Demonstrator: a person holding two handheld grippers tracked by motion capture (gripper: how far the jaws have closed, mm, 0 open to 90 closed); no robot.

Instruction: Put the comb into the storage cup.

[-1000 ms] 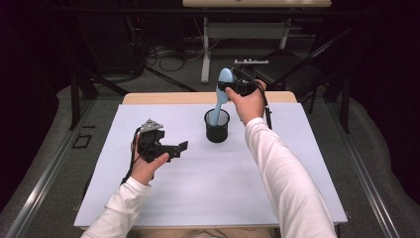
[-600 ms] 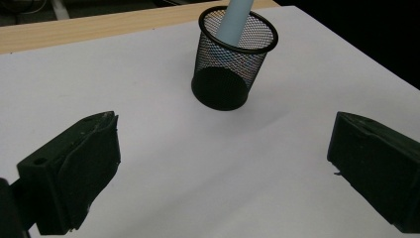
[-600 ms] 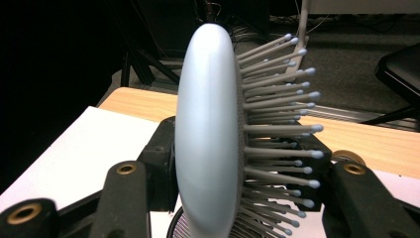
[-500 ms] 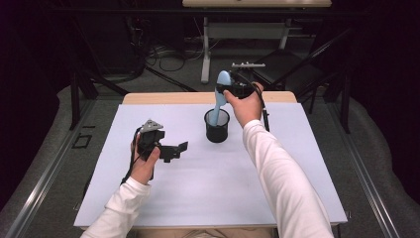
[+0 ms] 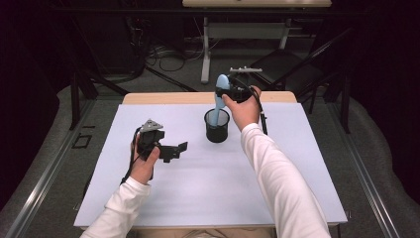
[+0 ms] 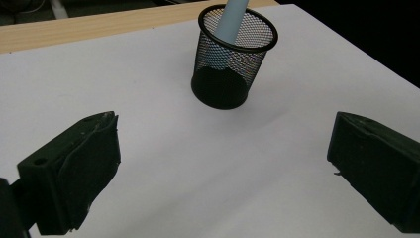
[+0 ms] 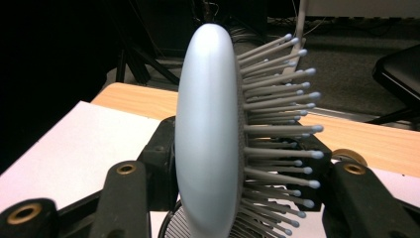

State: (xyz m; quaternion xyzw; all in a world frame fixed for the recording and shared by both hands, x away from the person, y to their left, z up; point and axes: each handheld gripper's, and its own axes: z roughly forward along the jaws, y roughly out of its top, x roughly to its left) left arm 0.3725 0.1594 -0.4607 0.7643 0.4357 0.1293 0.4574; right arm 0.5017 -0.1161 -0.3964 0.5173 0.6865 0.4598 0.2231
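A light blue hairbrush (image 5: 221,83) stands upright with its handle down inside a black mesh cup (image 5: 217,127) at the back middle of the table. My right gripper (image 5: 229,92) is above the cup, shut on the brush head. In the right gripper view the head (image 7: 208,129) sits between the jaws, bristles to the right. My left gripper (image 5: 174,152) rests open to the left of the cup and holds nothing. In the left gripper view the cup (image 6: 233,64) and the brush handle (image 6: 233,17) lie ahead of its wide-apart jaws (image 6: 223,168).
A white sheet (image 5: 297,163) covers most of the table, and a strip of bare wood (image 5: 163,97) shows along the far edge. Beyond the table are a dark floor, cables and a black chair (image 5: 287,69).
The right gripper and the brush head have shifted slightly left and up, with the handle still in the cup. The left gripper has stayed put.
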